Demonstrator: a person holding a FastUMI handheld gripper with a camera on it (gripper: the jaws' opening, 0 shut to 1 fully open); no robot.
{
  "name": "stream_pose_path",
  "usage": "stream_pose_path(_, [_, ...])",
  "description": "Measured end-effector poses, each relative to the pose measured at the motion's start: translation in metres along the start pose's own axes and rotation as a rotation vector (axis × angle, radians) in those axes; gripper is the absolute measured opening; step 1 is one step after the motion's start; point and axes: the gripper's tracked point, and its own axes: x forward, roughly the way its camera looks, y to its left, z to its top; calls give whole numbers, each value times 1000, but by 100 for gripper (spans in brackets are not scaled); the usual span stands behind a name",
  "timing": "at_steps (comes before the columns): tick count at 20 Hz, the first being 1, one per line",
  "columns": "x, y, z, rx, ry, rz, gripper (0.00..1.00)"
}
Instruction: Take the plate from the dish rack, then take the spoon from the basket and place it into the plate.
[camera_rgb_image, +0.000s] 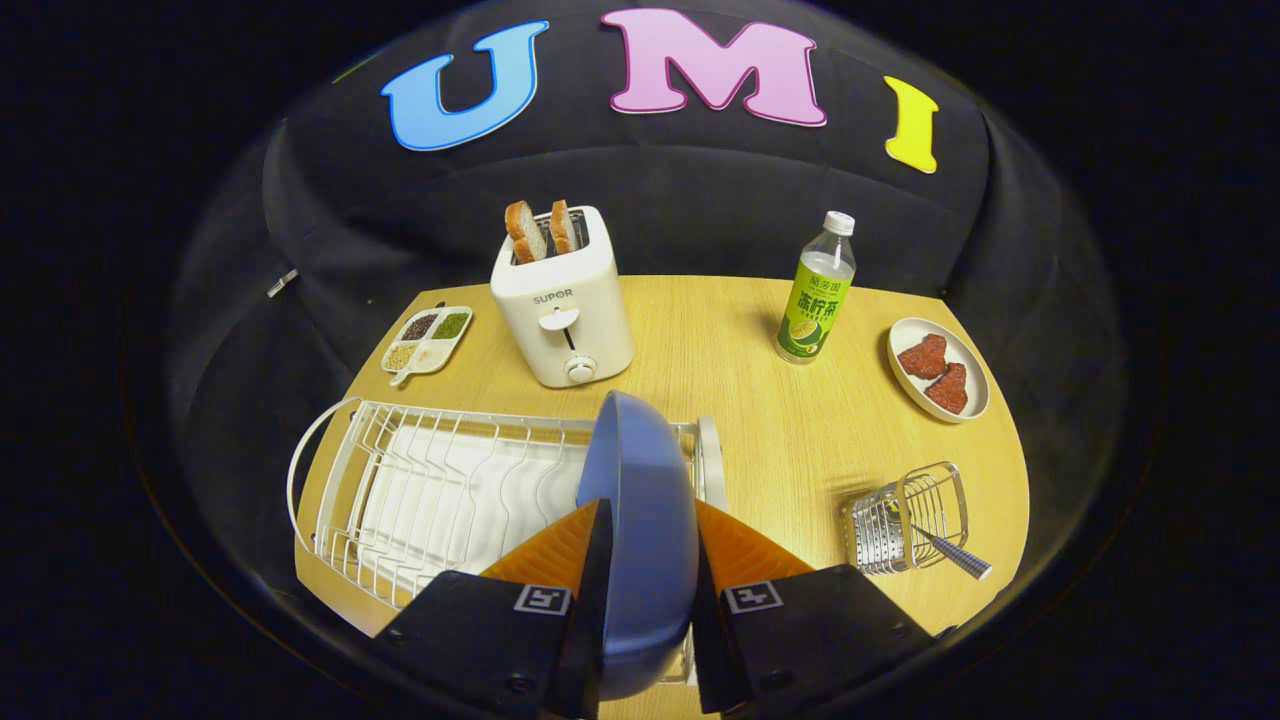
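Note:
A blue plate (640, 500) stands on edge between my two fingers, and my gripper (648, 560) is shut on it, one finger pressing each face. The plate sits at the right end of the white wire dish rack (420, 480), and I cannot tell whether it still rests in the rack's slots. To the right of my fingers a small wire basket (905, 520) stands on the wooden table (780, 420), with a spoon (950, 553) in it, its handle sticking out to the right.
Beyond the rack stand a white toaster (562, 310) with two bread slices and a divided dish of grains (428, 338). A green-labelled bottle (815, 295) and a small plate with red pieces (938, 368) sit at the far right.

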Motion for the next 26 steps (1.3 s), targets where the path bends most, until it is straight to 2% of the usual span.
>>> stream_pose_path(7, [-17,2,17,-3,-79,-99,36])
stream_pose_path(11, [-30,-18,40,-65,-157,-200,33])
stream_pose_path(18, [-33,-28,24,17,-116,-126,31])
stream_pose_path(26, [-95,-63,24,90,-174,18,30])
